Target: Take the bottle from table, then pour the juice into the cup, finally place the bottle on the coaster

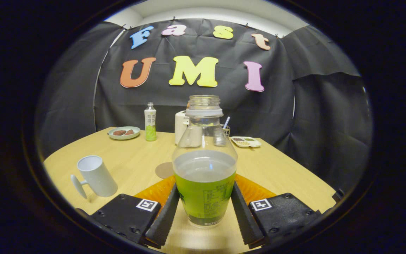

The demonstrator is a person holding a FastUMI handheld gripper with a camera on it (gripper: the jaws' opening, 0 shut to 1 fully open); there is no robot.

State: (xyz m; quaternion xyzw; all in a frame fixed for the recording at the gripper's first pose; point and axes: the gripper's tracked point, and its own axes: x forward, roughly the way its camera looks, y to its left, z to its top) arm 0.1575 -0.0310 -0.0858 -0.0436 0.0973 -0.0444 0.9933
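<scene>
Gripper view: jaws hold the open bottle (204, 165) upright.
The cup (96, 175) stands off left; the coaster (164, 170) lies just beyond.

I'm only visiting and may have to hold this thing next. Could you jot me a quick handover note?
Claw: shut on the bottle, one finger pressing each side; the bottle is upright, uncapped, with green juice in it.
Cup: white mug on the table, ahead and left of the fingers.
Coaster: round, flat, just behind the bottle to the left.
Done: bottle gripped.
Left: pour into the cup, then set the bottle on the coaster.
</scene>
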